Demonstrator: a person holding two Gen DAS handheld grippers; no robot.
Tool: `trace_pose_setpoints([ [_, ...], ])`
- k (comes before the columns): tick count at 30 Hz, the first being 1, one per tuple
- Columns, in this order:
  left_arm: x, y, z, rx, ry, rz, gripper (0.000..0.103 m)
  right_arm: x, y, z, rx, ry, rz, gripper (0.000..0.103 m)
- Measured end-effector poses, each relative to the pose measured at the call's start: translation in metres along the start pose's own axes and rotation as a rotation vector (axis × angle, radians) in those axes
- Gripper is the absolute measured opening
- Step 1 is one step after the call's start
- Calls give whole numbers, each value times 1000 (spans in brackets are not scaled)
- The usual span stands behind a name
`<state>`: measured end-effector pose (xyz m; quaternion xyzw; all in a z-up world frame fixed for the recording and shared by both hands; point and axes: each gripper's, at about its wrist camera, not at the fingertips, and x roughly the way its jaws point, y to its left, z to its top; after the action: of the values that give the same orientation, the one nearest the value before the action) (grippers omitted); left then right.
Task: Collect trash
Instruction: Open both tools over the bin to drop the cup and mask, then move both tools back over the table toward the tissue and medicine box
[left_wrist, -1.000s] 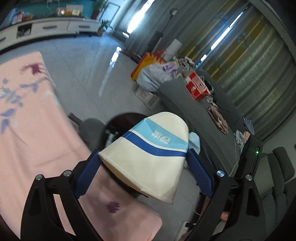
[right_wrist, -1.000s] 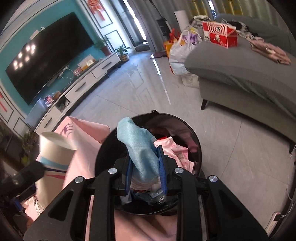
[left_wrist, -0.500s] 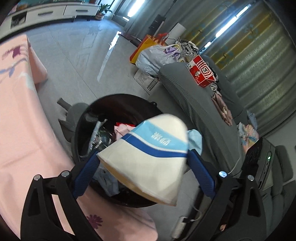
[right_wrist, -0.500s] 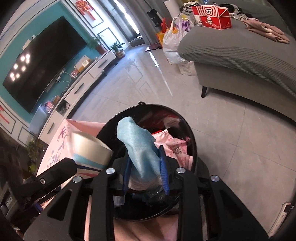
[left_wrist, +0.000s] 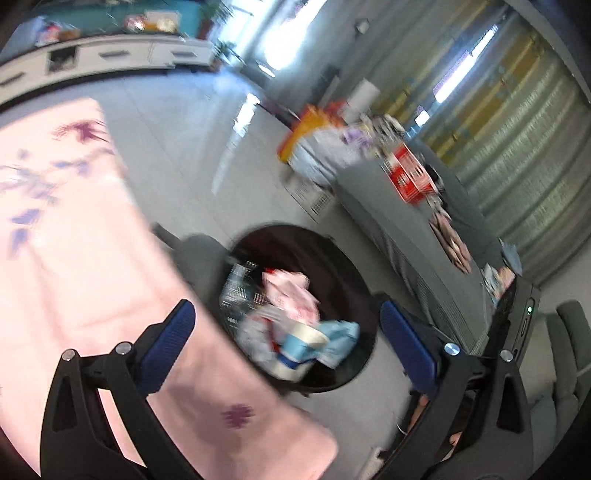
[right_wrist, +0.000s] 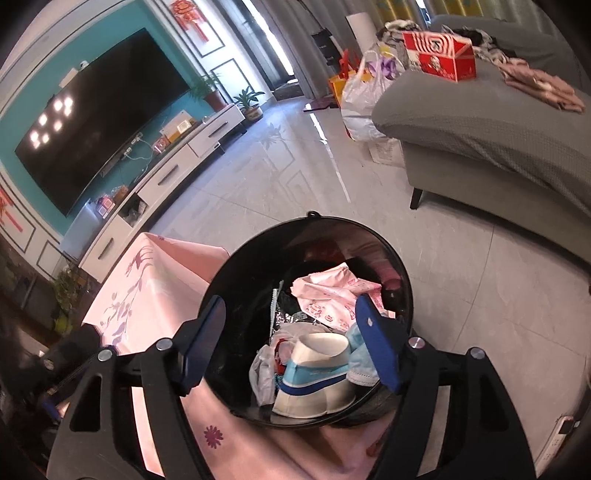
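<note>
Right wrist, right tool (right_wrist: 291, 341) opening, empty, over bin (right_wrist: 402, 280) rim, left tool (left_wrist: 286, 334) wide open.

Each hand-held gripper, left (left_wrist: 284, 332) and right (right_wrist: 291, 339), is a black plastic frame with triangular cut-outs, silver round screws at the joints, and flat blue pads (right_wrist: 376, 347) lining both fingers.

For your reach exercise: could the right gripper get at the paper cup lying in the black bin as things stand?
Probably yes: the right gripper, jaws opening and empty, hangs above the open black bin, and the paper cup lies on top, uncovered.
</note>
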<state>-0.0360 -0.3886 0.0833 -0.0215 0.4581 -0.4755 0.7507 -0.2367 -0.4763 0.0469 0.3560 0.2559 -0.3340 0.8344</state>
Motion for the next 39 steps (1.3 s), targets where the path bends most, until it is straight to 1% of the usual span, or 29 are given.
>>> trace_pose_setpoints([
  [2, -25, 17, 1, -21, -45, 44, 100, -5, 10, -1, -33, -9, -1, 73],
  [3, -37, 27, 0, -32, -69, 84, 100, -8, 17, -2, -49, -14, 0, 73],
  [5, -63, 46, -2, -61, -130, 206, 100, -12, 30, -4, -79, -24, 3, 74],
  [6, -78, 57, -6, -84, -179, 272, 100, -14, 38, -6, -99, -27, 3, 75],
  [7, -89, 64, -8, -96, -213, 313, 100, -15, 45, -7, -116, -28, 6, 76],
  [8, -105, 75, -13, -104, -250, 370, 100, -17, 54, -9, -144, -28, 10, 76],
  [10, -129, 94, -19, -111, -263, 447, 100, -20, 71, -14, -191, -29, 15, 76],
  [12, -147, 109, -23, -119, -260, 503, 100, -23, 90, -19, -242, -37, 14, 76],
  [13, -157, 116, -26, -126, -264, 532, 100, -25, 99, -20, -263, -47, 10, 78],
  [15, -183, 133, -36, -162, -288, 602, 100, -29, 119, -25, -316, -68, -9, 80],
  [16, -199, 142, -42, -185, -313, 626, 100, -29, 126, -27, -338, -72, -13, 81],
  [18, -225, 154, -54, -195, -340, 633, 100, -33, 145, -33, -391, -79, -11, 81],
  [21, -260, 173, -72, -223, -353, 649, 100, -39, 182, -44, -465, -78, 31, 83],
  [24, -281, 200, -91, -257, -364, 653, 100, -46, 215, -51, -482, -31, 165, 83],
  [25, -285, 210, -97, -272, -383, 654, 100, -48, 233, -53, -495, 5, 236, 85],
  [26, -290, 221, -102, -295, -399, 659, 100, -49, 246, -55, -505, 37, 283, 87],
  [28, -291, 243, -107, -358, -397, 662, 100, -48, 281, -62, -532, 101, 354, 88],
  [29, -291, 251, -109, -375, -399, 649, 100, -46, 299, -66, -558, 122, 364, 88],
  [30, -290, 261, -111, -403, -404, 630, 100, -42, 323, -74, -601, 139, 351, 88],
  [31, -287, 271, -114, -433, -405, 609, 100, -38, 338, -81, -636, 147, 332, 88],
  [33, -279, 285, -115, -474, -374, 559, 100, -22, 374, -99, -717, 175, 277, 88],
  [34, -273, 293, -115, -501, -349, 515, 100, -14, 385, -106, -741, 197, 259, 88],
  [36, -266, 301, -116, -533, -326, 451, 100, 9, 412, -126, -787, 272, 251, 88],
  [37, -265, 304, -118, -549, -321, 430, 100, 18, 419, -134, -799, 300, 255, 87],
  [38, -265, 306, -119, -562, -321, 421, 100, 27, 428, -144, -809, 327, 260, 81],
  [39, -267, 309, -121, -572, -327, 416, 100, 35, 436, -153, -816, 353, 268, 78],
])
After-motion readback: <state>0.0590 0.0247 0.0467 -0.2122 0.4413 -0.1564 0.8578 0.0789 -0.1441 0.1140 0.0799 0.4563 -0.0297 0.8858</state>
